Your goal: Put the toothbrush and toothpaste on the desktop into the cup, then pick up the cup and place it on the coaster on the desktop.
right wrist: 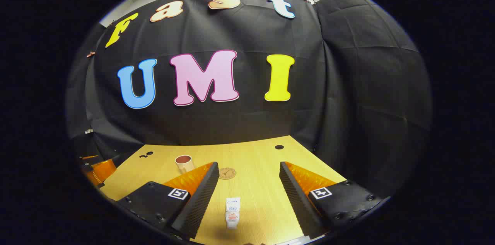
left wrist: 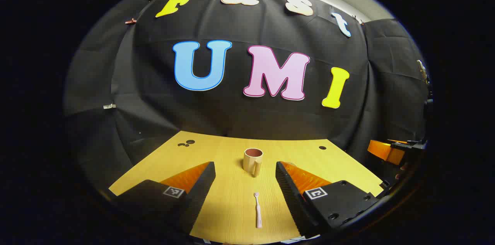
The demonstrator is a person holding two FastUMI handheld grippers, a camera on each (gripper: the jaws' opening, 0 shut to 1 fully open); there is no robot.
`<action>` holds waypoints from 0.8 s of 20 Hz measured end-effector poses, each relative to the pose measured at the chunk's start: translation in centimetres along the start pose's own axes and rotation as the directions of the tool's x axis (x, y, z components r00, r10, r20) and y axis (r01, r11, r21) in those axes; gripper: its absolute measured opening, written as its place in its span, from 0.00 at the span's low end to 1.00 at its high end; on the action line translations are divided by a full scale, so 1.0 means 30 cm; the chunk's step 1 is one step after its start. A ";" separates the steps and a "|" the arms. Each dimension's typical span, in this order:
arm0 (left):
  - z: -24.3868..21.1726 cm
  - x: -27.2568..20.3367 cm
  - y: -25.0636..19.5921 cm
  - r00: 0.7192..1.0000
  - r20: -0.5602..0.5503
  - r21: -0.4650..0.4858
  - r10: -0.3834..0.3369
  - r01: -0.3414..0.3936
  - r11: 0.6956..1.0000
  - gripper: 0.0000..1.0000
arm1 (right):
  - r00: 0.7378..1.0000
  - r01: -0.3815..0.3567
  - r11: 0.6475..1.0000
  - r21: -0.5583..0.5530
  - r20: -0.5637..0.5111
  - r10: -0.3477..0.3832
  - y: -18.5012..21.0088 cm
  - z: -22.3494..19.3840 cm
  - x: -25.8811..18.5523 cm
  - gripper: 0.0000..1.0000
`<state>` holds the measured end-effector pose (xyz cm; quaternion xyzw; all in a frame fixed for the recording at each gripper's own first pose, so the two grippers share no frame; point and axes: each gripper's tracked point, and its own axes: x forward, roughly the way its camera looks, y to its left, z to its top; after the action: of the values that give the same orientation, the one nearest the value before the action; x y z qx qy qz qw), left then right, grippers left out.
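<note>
Left hand-held gripper (left wrist: 245, 177) fingers spread apart above tabletop (left wrist: 162, 160), toothbrush (left wrist: 258, 210) flat between them, cup (left wrist: 253, 162) upright beyond. Right hand-held gripper (right wrist: 247, 175) likewise apart; toothpaste (right wrist: 232, 212) lying between fingers, coaster (right wrist: 227, 173) farther on, cup off left. Pale wood surface, dark holes near far edge, black cloth wall behind

I count one cup (left wrist: 253, 160), standing upright, and everything else I place from it: one toothbrush (left wrist: 257, 210) lying nearer me than the cup, one toothpaste tube (right wrist: 232, 213) nearer me and to its right, and one round coaster (right wrist: 227, 173) just to the cup's right, all on one wooden table (left wrist: 232, 152).
</note>
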<state>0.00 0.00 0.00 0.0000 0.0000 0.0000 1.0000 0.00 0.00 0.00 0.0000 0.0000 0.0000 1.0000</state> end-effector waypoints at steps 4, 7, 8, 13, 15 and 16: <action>-0.017 0.013 -0.007 1.000 -0.014 0.005 -0.002 0.002 1.000 0.97 | 0.999 -0.010 1.000 -0.011 -0.030 0.010 0.006 -0.034 0.001 0.97; -0.025 0.015 -0.002 1.000 -0.022 0.008 0.005 -0.005 1.000 0.97 | 0.999 -0.022 1.000 -0.017 -0.035 0.022 0.019 -0.038 0.006 0.97; -0.029 0.015 -0.001 1.000 -0.023 0.008 0.004 -0.004 1.000 0.97 | 0.999 -0.027 1.000 -0.017 -0.036 0.026 0.024 -0.038 0.008 0.96; -0.043 0.016 0.001 0.999 -0.035 0.005 0.006 -0.006 1.000 0.98 | 0.998 -0.042 0.998 -0.038 -0.054 0.040 0.041 -0.057 0.024 0.97; -0.057 0.014 0.003 0.999 -0.044 0.003 0.005 -0.005 1.000 0.98 | 0.998 -0.046 0.998 -0.041 -0.055 0.043 0.044 -0.058 0.027 0.97; -0.067 0.016 0.001 0.999 -0.053 -0.001 0.004 -0.004 1.000 0.98 | 0.997 -0.046 0.998 -0.040 -0.059 0.044 0.046 -0.063 0.028 0.97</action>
<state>0.48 0.02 -2.02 -0.0003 0.0265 0.0021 0.9996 0.84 1.37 -1.88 -0.0209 0.0290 0.0224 0.9991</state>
